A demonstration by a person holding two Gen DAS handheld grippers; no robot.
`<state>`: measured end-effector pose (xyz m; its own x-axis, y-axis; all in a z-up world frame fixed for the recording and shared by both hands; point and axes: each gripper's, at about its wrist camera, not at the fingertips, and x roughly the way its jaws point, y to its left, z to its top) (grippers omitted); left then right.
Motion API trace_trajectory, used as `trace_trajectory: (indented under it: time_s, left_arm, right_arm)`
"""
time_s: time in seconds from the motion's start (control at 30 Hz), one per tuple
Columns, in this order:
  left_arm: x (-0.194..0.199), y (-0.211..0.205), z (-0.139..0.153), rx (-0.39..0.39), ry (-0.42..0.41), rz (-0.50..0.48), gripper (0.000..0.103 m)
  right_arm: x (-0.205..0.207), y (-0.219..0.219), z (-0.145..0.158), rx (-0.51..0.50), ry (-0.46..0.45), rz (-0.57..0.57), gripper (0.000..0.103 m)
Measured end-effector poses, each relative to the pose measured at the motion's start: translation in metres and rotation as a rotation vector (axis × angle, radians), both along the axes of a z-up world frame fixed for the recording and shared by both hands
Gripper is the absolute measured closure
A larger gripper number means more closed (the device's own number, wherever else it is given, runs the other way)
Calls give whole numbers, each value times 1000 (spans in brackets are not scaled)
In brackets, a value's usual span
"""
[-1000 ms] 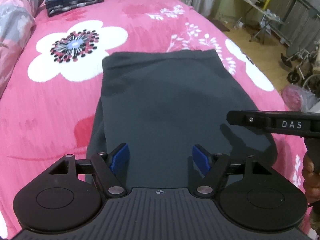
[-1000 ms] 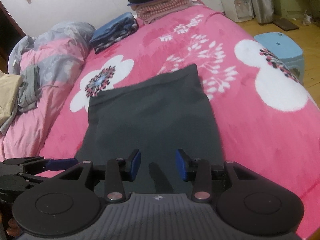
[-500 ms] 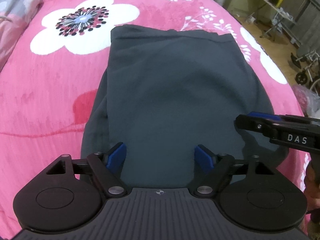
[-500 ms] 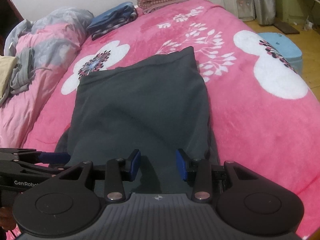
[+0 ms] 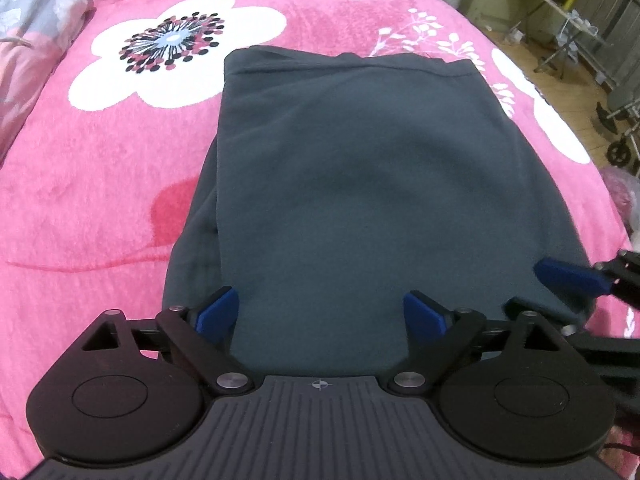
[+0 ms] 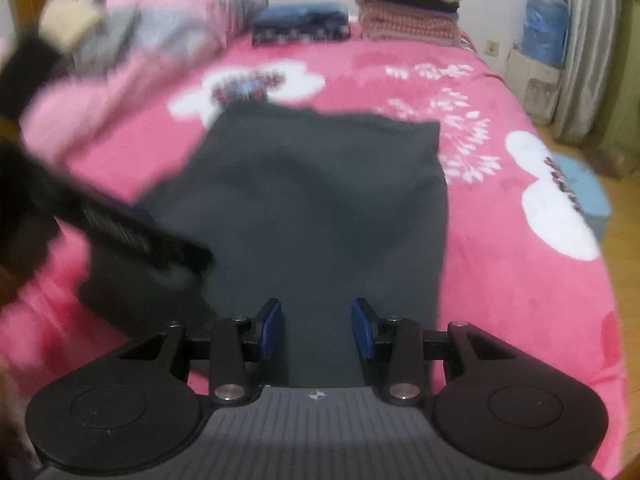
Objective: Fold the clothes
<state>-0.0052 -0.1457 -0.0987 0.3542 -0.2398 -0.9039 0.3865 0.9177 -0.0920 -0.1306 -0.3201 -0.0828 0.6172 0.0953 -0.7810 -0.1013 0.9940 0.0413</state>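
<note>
A dark grey garment [image 5: 360,184] lies folded flat on the pink flowered bed, with a sleeve layer showing along its left side. My left gripper [image 5: 320,314] is open, its blue pads just over the garment's near edge. My right gripper [image 6: 318,328] is open with a narrower gap, also over the garment's [image 6: 316,200] near edge; this view is blurred. The right gripper's blue fingertip [image 5: 568,278] shows at the garment's near right corner in the left wrist view. The left gripper's body [image 6: 132,236] crosses the left of the right wrist view.
Pink flowered blanket [image 5: 100,184] covers the bed. Folded clothes stacks [image 6: 408,4] and a blue folded pile [image 6: 300,24] sit at the bed's far end. A rumpled grey-pink duvet [image 6: 132,52] lies at far left. A blue stool [image 6: 588,196] and wooden floor are to the right.
Both grippers have moved closer over the garment's near edge. The right wrist view has swung right and tilted up, blurred by motion. Both stay open and the garment has not moved.
</note>
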Motion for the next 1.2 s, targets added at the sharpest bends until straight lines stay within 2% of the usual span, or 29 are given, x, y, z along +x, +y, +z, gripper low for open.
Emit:
trace_trajectory:
  time_s: [0.07,0.2,0.33,0.53,0.63,0.8,0.9,1.03,1.1,1.2]
  left_arm:
    - [-1,0,0,2,-5,1,11]
    - [-1,0,0,4,-11,6,11]
    - [0,-1,0,5,-14,11,10]
    - [0,-3,-2,9,-20,12,9]
    - [0,-3,-2,14,-25,11,8]
    - [0,-3,-2,15,-25,14,8]
    - [-1,-3,-3,15,-26,15,7]
    - [-1,-2,-1,15,-36,9,7]
    - [-3,1,5,1,-73,-9,8]
    - [-7,15,27,-94,-199,-56,7]
  right_arm:
    - [-3,3,-3,-31,-12,6,61]
    - [-7,1,7,4,-28,15,61]
    - [-17,8,16,40,-37,97,61]
    - [-25,27,-1,-49,23,165,61]
    - [-26,28,3,-44,14,160,61]
    - [-22,10,17,9,-38,72,61]
    - [-19,-2,17,16,-41,18,61]
    - [-17,-17,5,65,-2,-34,61]
    - [-16,-29,11,138,-30,-65,61]
    - [-12,-56,23,271,-86,-125,58]
